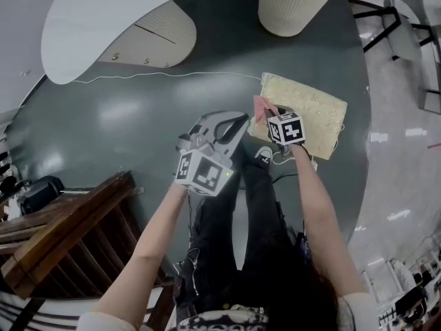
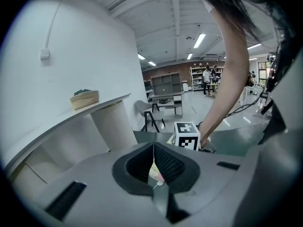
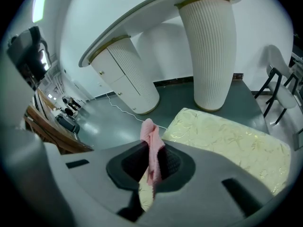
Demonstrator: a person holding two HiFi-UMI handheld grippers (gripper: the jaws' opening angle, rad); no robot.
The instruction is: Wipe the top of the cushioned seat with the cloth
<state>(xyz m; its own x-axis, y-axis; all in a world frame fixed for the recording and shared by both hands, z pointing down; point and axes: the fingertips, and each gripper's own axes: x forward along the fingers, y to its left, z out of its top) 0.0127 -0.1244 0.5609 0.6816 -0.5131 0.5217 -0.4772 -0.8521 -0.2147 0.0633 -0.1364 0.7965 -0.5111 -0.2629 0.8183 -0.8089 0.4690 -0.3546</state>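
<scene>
The right gripper (image 3: 152,163) pinches the pink cloth (image 3: 150,138) tight between its jaws, just above the near corner of the cushioned seat (image 3: 227,138) on the floor (image 1: 117,116). The left gripper (image 2: 154,167) is closed, empty, hanging beside it.

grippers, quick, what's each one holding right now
left gripper: closed, looks empty
right gripper: closed on the pink cloth
</scene>
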